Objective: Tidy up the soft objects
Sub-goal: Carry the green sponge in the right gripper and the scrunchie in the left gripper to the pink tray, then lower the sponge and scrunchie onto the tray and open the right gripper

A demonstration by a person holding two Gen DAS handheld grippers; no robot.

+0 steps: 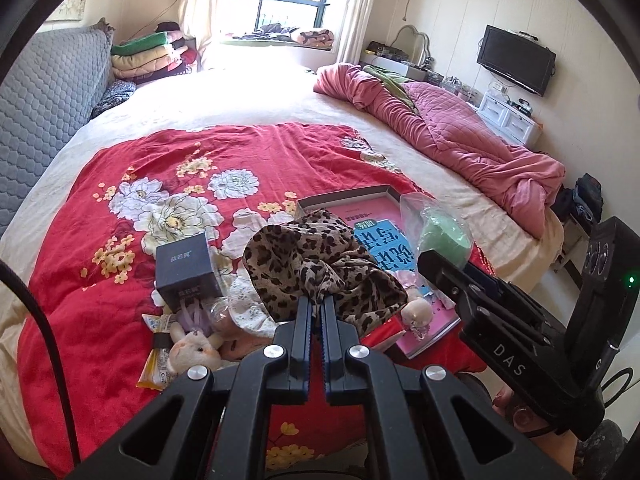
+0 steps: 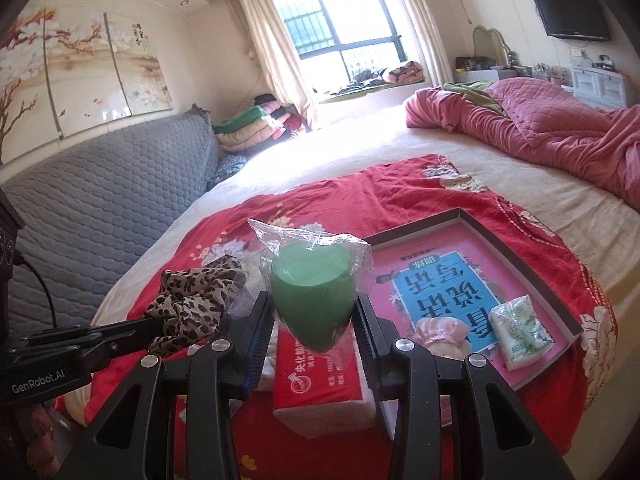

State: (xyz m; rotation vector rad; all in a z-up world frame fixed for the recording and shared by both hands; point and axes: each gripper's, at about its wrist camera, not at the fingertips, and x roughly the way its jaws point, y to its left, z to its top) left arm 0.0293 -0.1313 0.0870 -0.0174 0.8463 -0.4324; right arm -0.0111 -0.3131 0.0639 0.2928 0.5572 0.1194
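My left gripper (image 1: 318,304) is shut on a leopard-print scarf (image 1: 316,264) and holds it bunched above the red floral blanket (image 1: 120,280). The scarf also shows in the right wrist view (image 2: 192,304). My right gripper (image 2: 314,320) is shut on a green sponge in clear plastic wrap (image 2: 312,296), held above a red-and-white tissue pack (image 2: 320,384); the sponge also shows in the left wrist view (image 1: 442,236). A shallow box (image 2: 516,248) holds a pink and blue book (image 2: 440,284), a small white-green packet (image 2: 520,328) and a pink pouch (image 2: 440,332).
On the blanket lie a dark cube box (image 1: 186,272), a plush rabbit (image 1: 196,348) and a yellow snack bag (image 1: 158,364). A pink quilt (image 1: 460,136) is heaped on the bed's right side. A grey headboard (image 1: 44,104) is at left.
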